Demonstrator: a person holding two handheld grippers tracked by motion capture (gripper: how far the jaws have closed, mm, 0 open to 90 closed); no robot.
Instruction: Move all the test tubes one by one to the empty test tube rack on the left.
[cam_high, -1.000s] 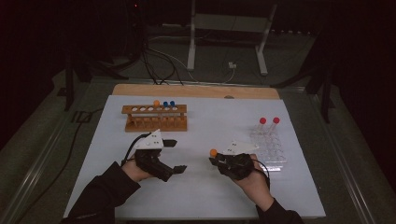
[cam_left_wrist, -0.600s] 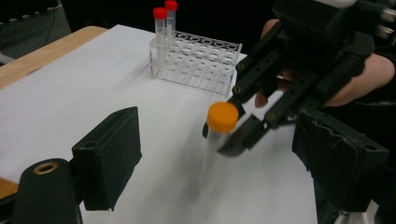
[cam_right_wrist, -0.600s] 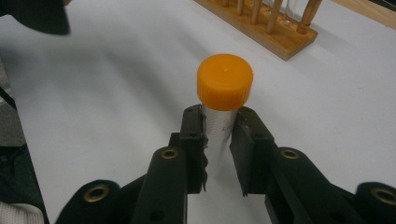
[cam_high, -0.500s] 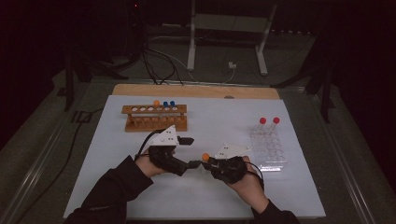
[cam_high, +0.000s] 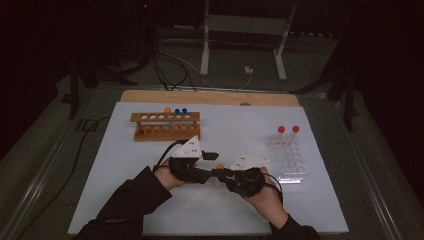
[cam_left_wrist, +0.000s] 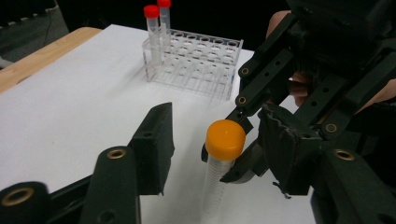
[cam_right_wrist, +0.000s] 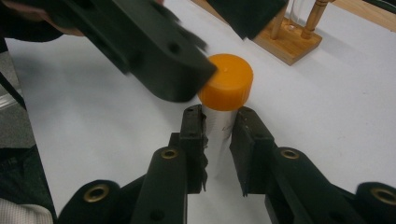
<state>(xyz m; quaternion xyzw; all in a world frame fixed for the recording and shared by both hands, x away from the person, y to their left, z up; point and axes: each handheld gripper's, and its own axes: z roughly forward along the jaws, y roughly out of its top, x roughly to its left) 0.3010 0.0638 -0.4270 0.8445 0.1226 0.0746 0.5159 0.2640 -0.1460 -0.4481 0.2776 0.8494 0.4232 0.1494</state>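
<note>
Your two grippers have come together since a moment ago and now meet near the front middle of the white table (cam_high: 125, 200). Far back on your left stands the wooden tube rack (cam_high: 165, 126), and on your right sits the clear plastic rack (cam_high: 287, 157) with two red-capped tubes (cam_high: 281, 134). Your right gripper (cam_right_wrist: 219, 128) is clamped on the clear body of the orange-capped tube (cam_right_wrist: 226, 81) and holds it upright. Your left gripper (cam_left_wrist: 212, 144) has its jaws wide apart, one on each side of the orange cap, not squeezing it.
</note>
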